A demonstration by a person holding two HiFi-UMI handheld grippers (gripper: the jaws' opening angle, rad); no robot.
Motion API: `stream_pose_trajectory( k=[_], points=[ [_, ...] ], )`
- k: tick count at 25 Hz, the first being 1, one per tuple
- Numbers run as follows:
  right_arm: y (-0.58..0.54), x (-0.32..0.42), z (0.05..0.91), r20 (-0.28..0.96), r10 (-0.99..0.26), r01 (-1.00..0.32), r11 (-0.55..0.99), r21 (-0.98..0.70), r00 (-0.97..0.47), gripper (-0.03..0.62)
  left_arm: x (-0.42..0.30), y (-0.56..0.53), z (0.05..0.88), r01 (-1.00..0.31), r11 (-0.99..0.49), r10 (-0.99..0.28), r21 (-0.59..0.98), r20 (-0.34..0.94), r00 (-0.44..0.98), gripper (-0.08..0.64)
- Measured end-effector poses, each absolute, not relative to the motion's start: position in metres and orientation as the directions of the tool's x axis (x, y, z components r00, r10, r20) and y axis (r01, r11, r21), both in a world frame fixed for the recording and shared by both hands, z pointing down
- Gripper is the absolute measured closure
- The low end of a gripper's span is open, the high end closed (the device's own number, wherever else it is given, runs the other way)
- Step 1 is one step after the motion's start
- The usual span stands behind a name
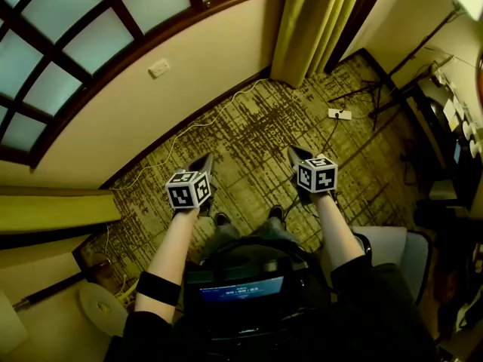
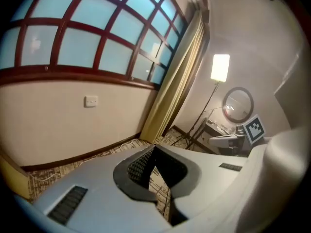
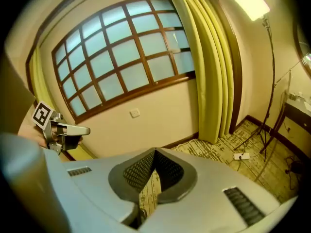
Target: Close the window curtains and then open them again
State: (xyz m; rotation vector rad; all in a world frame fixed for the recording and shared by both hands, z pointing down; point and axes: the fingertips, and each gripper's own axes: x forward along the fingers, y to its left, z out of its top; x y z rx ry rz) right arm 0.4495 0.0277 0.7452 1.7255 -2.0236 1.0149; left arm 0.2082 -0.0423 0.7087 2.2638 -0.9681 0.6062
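A: What is nearest the wearer?

B: A dark unit at the chest with a lit blue screen (image 1: pixel 241 288). Its lettering is too small to read. The marker cubes carry only black-and-white squares, no words.

A: And the claws?

B: The left claw (image 1: pixel 202 163) and the right claw (image 1: pixel 299 157) are each pressed together on nothing. Only carpet (image 1: pixel 249 138) shows past their pads. Both tilt downward, side by side. It looks like a resting pose, since no fabric is within touch.

A: Further out?

B: A white power strip (image 1: pixel 339 114) lies on the carpet at one o'clock. A plain wall plate (image 1: pixel 158 68) sits at eleven o'clock, with no label legible on it.

A: Where are the curtains?

B: The right curtain (image 1: pixel 309 29) hangs bunched at one o'clock, and the left curtain (image 1: pixel 53 211) is gathered at nine o'clock. Both are well apart from the claws and drawn clear of the window (image 1: pixel 68 59), so the glass is uncovered. Either closing has not begun or the whole job is done; which one cannot be told.
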Motion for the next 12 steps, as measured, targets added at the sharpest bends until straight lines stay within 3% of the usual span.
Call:
stream_pose_trajectory(
  k=[12],
  points=[
    [0.026,0.429,0.588,0.260,-0.922,-0.954,0.250,-0.168,-0.287,0.580,0.171,-0.033,0.579,-0.751,-0.634,-0.687,0.183,0.314,0.656,0.560]
  ],
)
